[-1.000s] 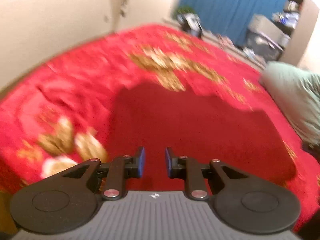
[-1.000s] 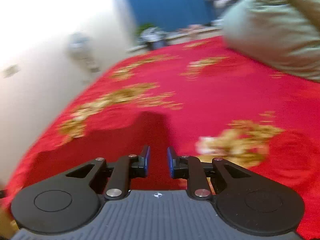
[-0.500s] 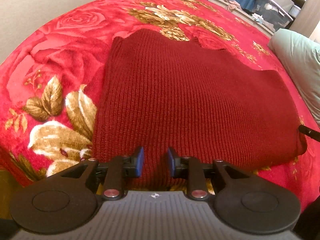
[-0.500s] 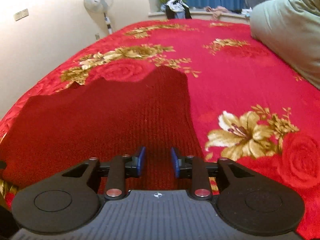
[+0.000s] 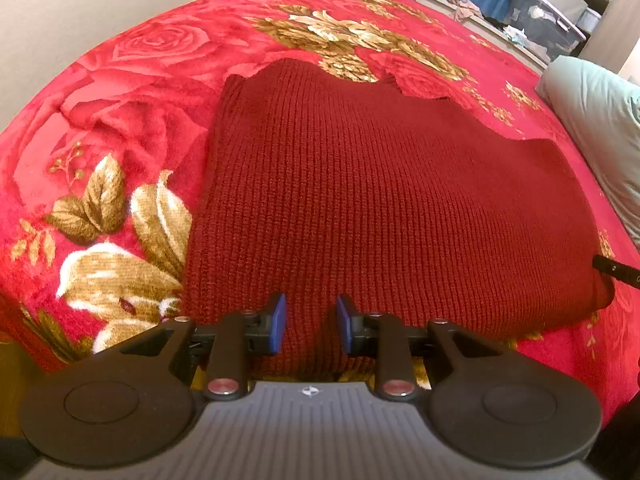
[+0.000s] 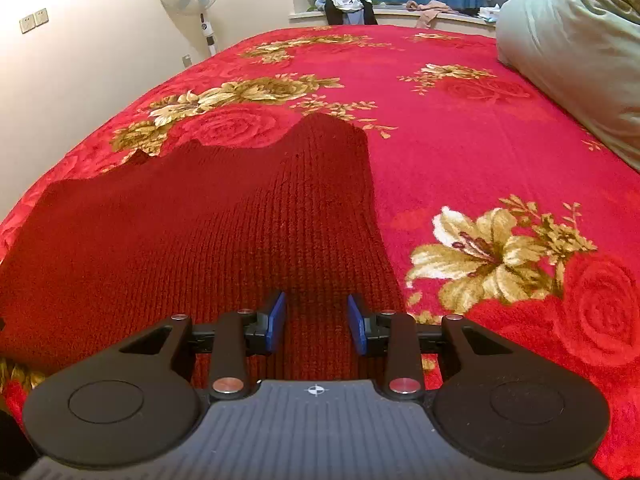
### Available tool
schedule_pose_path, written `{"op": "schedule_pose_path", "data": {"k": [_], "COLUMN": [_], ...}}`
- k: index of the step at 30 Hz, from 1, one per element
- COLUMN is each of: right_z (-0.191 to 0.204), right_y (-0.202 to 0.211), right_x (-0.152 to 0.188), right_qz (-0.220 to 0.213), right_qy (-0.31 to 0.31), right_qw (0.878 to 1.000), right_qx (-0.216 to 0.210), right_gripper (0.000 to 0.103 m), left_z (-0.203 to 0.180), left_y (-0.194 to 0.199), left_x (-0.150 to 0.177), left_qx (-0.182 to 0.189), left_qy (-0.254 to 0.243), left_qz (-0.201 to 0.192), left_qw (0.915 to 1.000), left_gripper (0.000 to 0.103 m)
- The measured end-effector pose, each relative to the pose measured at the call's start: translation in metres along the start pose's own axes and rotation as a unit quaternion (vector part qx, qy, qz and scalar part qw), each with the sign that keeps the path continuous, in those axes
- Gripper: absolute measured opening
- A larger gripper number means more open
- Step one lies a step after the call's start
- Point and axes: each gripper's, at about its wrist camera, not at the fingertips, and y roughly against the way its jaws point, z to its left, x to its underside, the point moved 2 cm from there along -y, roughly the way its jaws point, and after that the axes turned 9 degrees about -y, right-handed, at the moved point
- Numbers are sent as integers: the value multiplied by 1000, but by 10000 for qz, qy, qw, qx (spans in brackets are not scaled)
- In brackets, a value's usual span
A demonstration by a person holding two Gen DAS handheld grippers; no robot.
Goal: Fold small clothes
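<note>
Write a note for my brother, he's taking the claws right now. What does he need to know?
Left claw: open, holding nothing, at the near hem of the sweater.
Right claw: open, holding nothing, over the same hem near the sweater's right edge.
Sweater: dark red knit, lying flat on the flowered red blanket; green pillow off to the right.
Done: the sweater looks spread out; whether it is already folded once is unclear.
Left: grip the near hem with both claws and fold it away from you.

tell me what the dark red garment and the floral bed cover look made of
Dark red garment: looks like chunky ribbed knit, wool or acrylic, matte, with visible vertical ribs. Floral bed cover: seems plush fleece, with fuzzy pile and a soft sheen on the printed roses.
</note>
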Motion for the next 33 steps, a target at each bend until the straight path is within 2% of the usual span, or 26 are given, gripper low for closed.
{"op": "schedule_pose_path", "data": {"k": [2, 4, 8, 10, 13, 14, 18, 22, 24, 30, 33], "right_z": [-1, -4, -6, -7, -8, -9, -12, -12, -13, -13, -13], "right_y": [-5, -12, -9, -6, -1, 1, 5, 6, 6, 4, 4], "right_x": [1, 5, 2, 1, -3, -4, -8, -9, -11, -9, -9], "right_qz": [166, 359, 403, 401, 334, 298, 255, 214, 207, 218, 220], "right_qy": [64, 133, 91, 58, -8, -23, -57, -40, -66, -51, -35], "right_qw": [9997, 9985, 9986, 9987, 9992, 9994, 9995, 9996, 9997, 9996, 9995], "right_qx": [183, 393, 343, 309, 214, 195, 149, 151, 149, 183, 202], "right_gripper": [36, 36, 35, 35, 35, 36, 36, 36, 36, 36, 36], "left_z": [6, 18, 39, 37, 29, 28, 34, 51, 55, 62, 62], "left_y": [6, 16, 28, 28, 20, 15, -2, -11, -13, -20, -21], "left_x": [-1, -2, 8, 16, 30, 34, 42, 45, 45, 45, 42], "left_qx": [95, 248, 807, 932, 1030, 1060, 984, 1056, 1070, 918, 840], "left_qy": [189, 589, 1713, 1999, 2309, 2413, 2845, 3469, 3672, 4139, 4236], "left_qz": [-78, -159, -118, -30, 125, 161, 231, 144, 114, 8, -54], "left_qw": [9997, 9978, 9818, 9754, 9674, 9645, 9533, 9318, 9239, 9057, 9019], "left_gripper": [31, 31, 31, 32, 44, 44, 45, 46, 46, 46, 46]}}
